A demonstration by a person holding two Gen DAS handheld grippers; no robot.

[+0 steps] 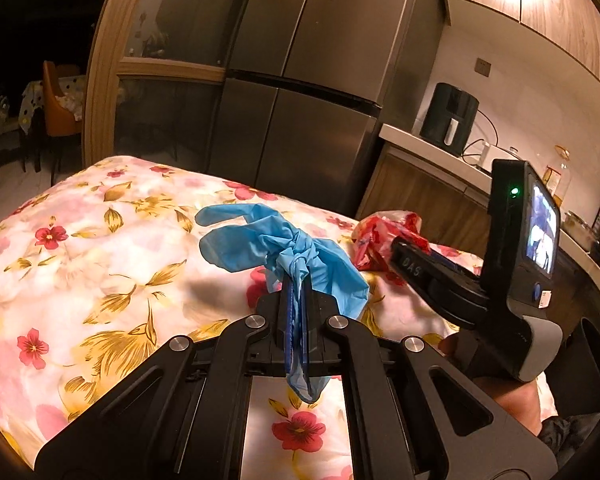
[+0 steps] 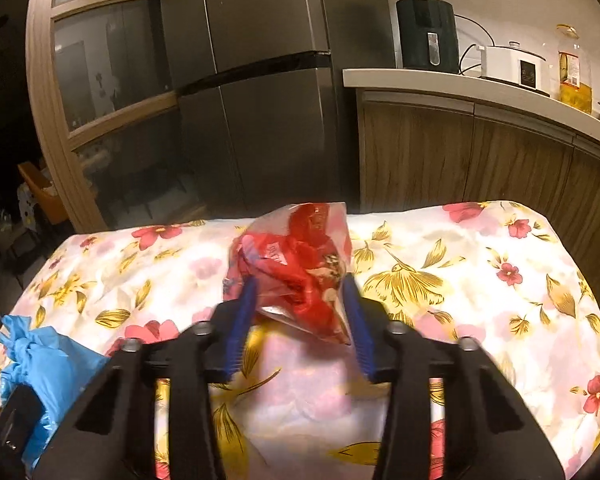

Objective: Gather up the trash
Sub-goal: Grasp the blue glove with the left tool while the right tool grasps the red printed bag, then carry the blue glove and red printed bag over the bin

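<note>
The left gripper (image 1: 296,300) pinched a blue glove (image 1: 268,240), its cuff hidden between the pads. The right gripper (image 2: 300,312) straddled a red wrapper (image 2: 300,272), blurred; whether its pads pressed was unclear.

A floral cloth (image 2: 480,280) is spread over the table; a crumpled red wrapper (image 2: 300,268) is seen lying on it.
</note>
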